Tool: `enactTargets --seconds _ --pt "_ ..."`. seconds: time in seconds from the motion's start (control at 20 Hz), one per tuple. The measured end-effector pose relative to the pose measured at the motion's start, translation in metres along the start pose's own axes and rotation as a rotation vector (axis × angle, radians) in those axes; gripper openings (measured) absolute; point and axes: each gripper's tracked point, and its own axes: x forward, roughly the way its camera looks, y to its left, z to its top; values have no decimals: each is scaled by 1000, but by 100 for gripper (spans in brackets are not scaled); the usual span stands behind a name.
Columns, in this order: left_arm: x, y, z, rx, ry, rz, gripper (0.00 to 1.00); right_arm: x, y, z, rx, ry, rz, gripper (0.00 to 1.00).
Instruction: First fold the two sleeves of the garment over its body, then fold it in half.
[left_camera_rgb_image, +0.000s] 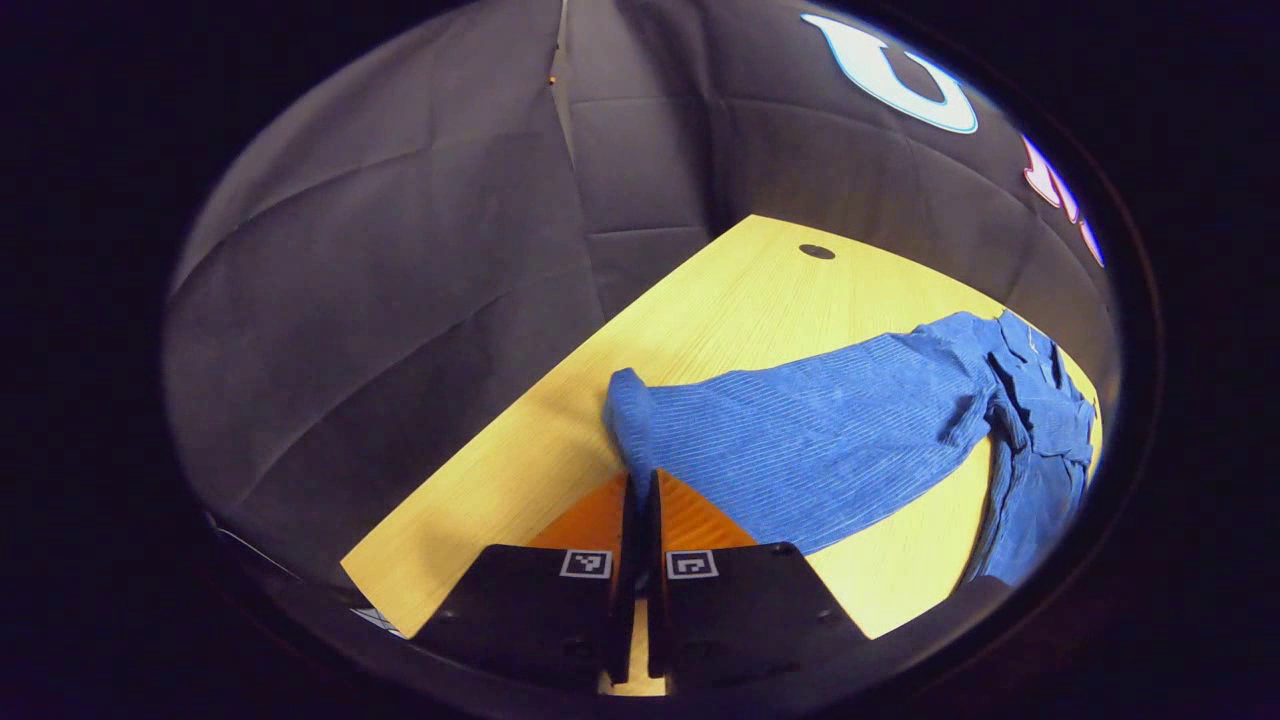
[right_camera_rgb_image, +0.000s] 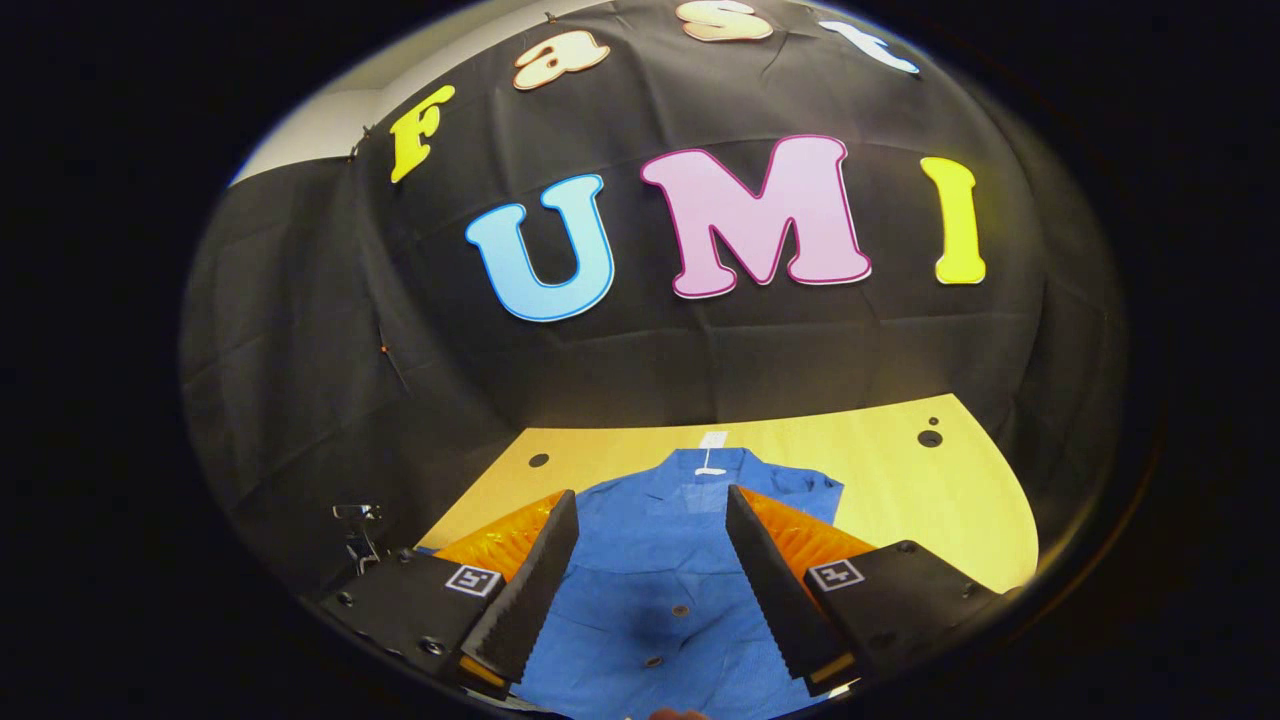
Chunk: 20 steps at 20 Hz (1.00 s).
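The garment is a blue striped button shirt on a light wooden table (left_camera_rgb_image: 740, 300). In the left gripper view one long sleeve (left_camera_rgb_image: 800, 440) stretches from the cuff to the bunched body (left_camera_rgb_image: 1040, 420) at the right. My left gripper (left_camera_rgb_image: 641, 485) is shut on the sleeve's cuff end, fingers pressed together on the cloth. In the right gripper view the shirt body (right_camera_rgb_image: 650, 570) lies flat, collar at the far end, buttons down the middle. My right gripper (right_camera_rgb_image: 650, 520) hangs open above the shirt's middle, nothing between its fingers.
The table (right_camera_rgb_image: 900, 470) has small round holes near its far corners (right_camera_rgb_image: 930, 438). The black booth wall stands close behind it. A metal clamp (right_camera_rgb_image: 358, 530) shows at the left of the right gripper view. Bare wood lies right of the shirt.
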Motion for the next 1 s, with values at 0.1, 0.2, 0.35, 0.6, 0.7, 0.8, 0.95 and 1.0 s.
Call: enactTargets --seconds 0.1,0.2,0.35,0.6,0.7,0.8,0.95,1.0 --pt "-1 -7 3 -14 13 -41 4 -6 -7 2 10 -6 -19 95" --pt "-10 -21 15 -58 0 -113 1 -12 -13 5 26 -18 -39 95" --pt "-27 -31 29 -43 -32 -175 0 -21 -17 8 47 -42 -57 95" --pt "-52 -72 62 5 -70 -254 0 -33 -23 -2 57 -37 -66 95" --pt "-61 -93 78 -16 -85 -281 1 -37 -23 -6 72 -31 -66 95" --pt "-75 -118 90 -31 -89 -331 0 -43 -26 -7 83 -34 -68 95" --pt "-91 -152 105 -2 -110 -374 0 -54 -36 -7 101 -48 -85 95" --pt "-97 -163 109 15 -117 -386 0 -59 -41 -7 109 -54 -97 96"
